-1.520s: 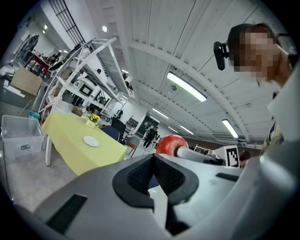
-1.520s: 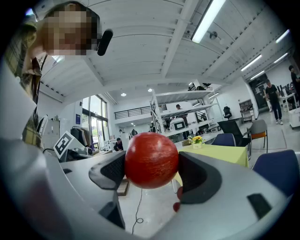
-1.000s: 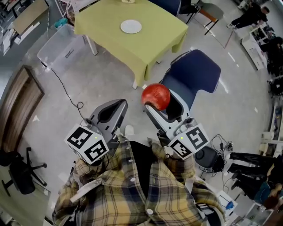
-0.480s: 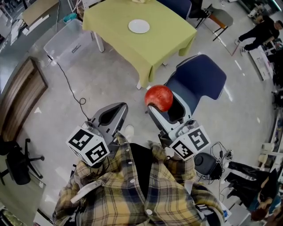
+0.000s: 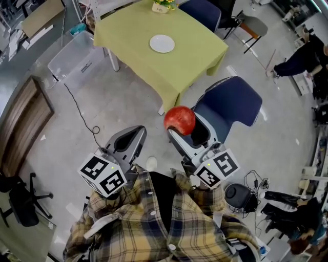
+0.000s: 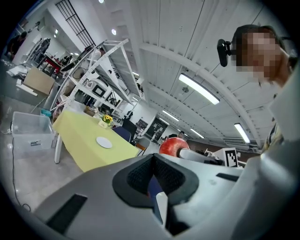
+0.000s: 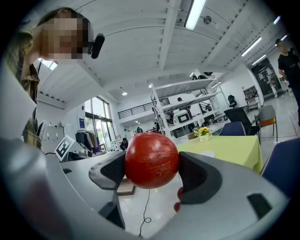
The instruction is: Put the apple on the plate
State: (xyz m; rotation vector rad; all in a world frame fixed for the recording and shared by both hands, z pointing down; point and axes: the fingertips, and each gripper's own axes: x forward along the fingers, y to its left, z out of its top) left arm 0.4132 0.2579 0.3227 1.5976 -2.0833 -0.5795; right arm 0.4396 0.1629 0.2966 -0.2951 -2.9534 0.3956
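A red apple (image 5: 179, 120) is held off the floor, my right gripper (image 5: 181, 128) shut on it; in the right gripper view the apple (image 7: 151, 159) fills the gap between both black pads. The white plate (image 5: 162, 43) lies empty on the yellow-green table (image 5: 189, 56), well ahead of both grippers. It shows small in the left gripper view (image 6: 104, 142) and faintly in the right gripper view (image 7: 206, 153). My left gripper (image 5: 135, 134) hangs beside the right one, shut with nothing in it. I stand on the floor short of the table.
A blue chair (image 5: 233, 102) stands just right of the apple, by the table's near corner. A clear plastic bin (image 5: 77, 56) and a floor cable (image 5: 82, 115) lie to the left. A small flower pot (image 5: 164, 5) sits at the table's far edge. A person (image 5: 302, 59) stands far right.
The table and plate have slid lower in the head view, so they are slightly nearer. The apple stays clamped in the right gripper; the left gripper keeps its place.
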